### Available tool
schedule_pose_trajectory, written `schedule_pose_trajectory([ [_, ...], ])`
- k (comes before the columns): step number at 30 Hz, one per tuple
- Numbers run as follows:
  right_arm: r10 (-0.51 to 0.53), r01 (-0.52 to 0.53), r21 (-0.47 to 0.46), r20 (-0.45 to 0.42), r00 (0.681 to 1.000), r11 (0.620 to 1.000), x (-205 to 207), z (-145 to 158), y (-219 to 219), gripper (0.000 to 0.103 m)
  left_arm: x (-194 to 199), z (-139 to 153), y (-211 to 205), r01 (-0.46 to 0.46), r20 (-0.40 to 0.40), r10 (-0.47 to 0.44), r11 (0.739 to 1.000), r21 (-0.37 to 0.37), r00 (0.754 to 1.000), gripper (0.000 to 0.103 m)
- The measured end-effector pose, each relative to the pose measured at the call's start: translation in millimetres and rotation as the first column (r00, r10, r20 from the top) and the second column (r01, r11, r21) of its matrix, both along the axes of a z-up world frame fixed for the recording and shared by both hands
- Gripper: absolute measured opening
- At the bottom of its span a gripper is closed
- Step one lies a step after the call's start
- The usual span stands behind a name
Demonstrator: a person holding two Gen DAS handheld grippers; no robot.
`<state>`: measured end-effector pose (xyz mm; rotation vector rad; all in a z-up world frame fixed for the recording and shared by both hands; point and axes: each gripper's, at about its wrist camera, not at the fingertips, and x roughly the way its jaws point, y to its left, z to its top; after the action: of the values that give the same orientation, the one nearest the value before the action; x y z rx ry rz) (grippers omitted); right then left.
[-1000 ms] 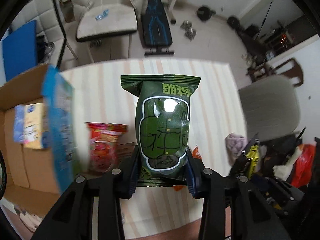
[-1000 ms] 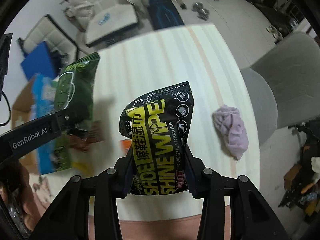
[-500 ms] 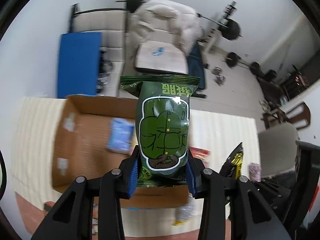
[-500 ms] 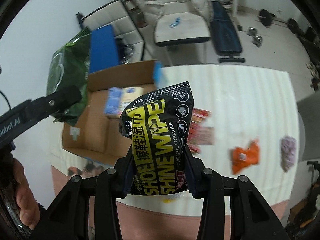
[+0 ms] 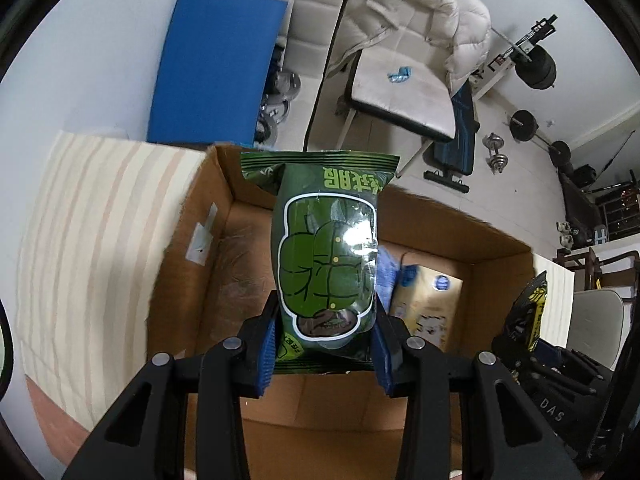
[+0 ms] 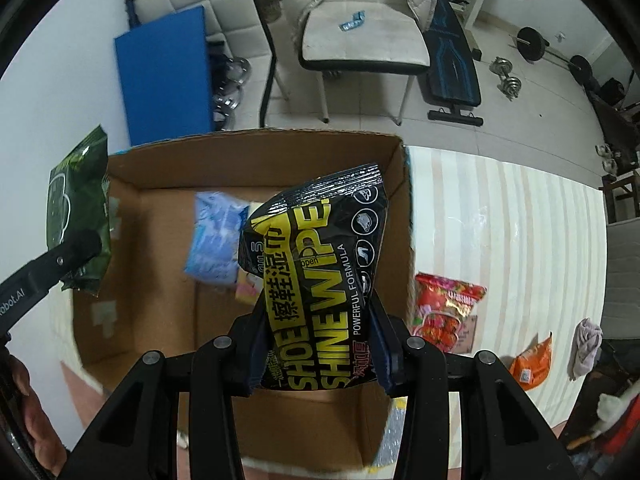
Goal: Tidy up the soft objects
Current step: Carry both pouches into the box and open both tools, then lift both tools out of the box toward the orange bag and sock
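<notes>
Packets fill both of your tools. Your left gripper [image 5: 324, 340] is clamped on the lower part of a green packet [image 5: 326, 256], its blue-lined fingers [image 5: 267, 346] pressing in from either side, and the packet stands upright above the open cardboard box [image 5: 192, 216]. Your right gripper [image 6: 318, 344] is likewise closed on a black shoe-wipe pack [image 6: 320, 280] with yellow lettering, which leans a little to the right over the right half of the same box. In the right wrist view you can see the green packet at far left, held up over the box's left wall.

Inside the box, on its floor, lie a light blue pack [image 6: 214, 236] and, just beside it on the right, a pale yellow pack [image 5: 426, 304]; the black pack hides most of the yellow one in the right wrist view. The two look to be touching or overlapping, though motion blur makes that hard to settle.

The box sits on a cream striped tablecloth [image 6: 500, 232]. To the right of the box, just outside its right wall, a red snack bag [image 6: 444, 308] lies flat. Further right and nearer to you is an orange packet [image 6: 532, 360], and beyond that, near the table's right edge, a small lilac cloth [image 6: 586, 346] sits crumpled, apart from the orange packet.
</notes>
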<state>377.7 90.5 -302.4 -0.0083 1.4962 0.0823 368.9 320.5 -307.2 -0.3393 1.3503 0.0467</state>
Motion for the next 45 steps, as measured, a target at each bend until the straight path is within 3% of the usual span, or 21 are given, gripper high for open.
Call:
schedule_pose_trajectory([
  [3,-0.003,0.003,-0.051,0.000,1.000,0.999,11.6,-14.3,3.0,0.046,4.1,-14.4,0.5,0.008,-0.036,-0.008,1.000,0.013,0.999,0.039],
  [5,-0.003,0.001,-0.081,-0.020,1.000,0.997,18.4,-25.8,4.6,0.047,8.9,-31.9,3.8,0.003,-0.101,0.001,0.999,0.043,0.995,0.043],
  [7,0.002,-0.007,-0.141,-0.040,0.999,0.990,22.4,-35.2,8.4,0.056,12.9,-48.7,3.7,0.013,-0.166,-0.005,0.999,0.042,0.986,0.045],
  [10,0.002,-0.004,-0.146,-0.018,1.000,0.989,24.0,-34.4,10.6,0.073,14.5,-53.9,-1.0,0.046,-0.172,-0.031,0.995,0.084,0.985,0.055],
  [16,-0.005,0.003,-0.124,-0.019,1.000,0.992,22.7,-32.7,9.0,0.076,9.7,-45.3,-3.7,0.084,-0.151,-0.065,0.989,0.124,0.986,0.077],
  [20,0.002,-0.003,-0.075,-0.023,1.000,0.997,10.4,-26.8,10.2,0.096,4.6,-35.7,-1.2,0.090,-0.133,-0.072,0.987,0.134,0.988,0.095],
  [22,0.013,-0.015,-0.058,-0.025,1.000,0.998,2.4,-25.4,14.8,0.103,-0.5,-32.1,0.0,0.086,-0.128,-0.070,0.989,0.123,0.989,0.098],
  [33,0.044,-0.045,-0.022,-0.027,0.999,0.999,-51.0,-17.0,15.7,0.103,-55.0,-0.7,-5.8,0.047,-0.065,-0.039,0.991,0.128,0.997,0.100],
  [45,0.056,-0.059,0.041,0.068,0.996,0.997,-118.7,45.2,-0.7,0.103,-121.1,74.5,-37.2,0.055,0.073,-0.071,0.977,0.206,0.995,0.100],
])
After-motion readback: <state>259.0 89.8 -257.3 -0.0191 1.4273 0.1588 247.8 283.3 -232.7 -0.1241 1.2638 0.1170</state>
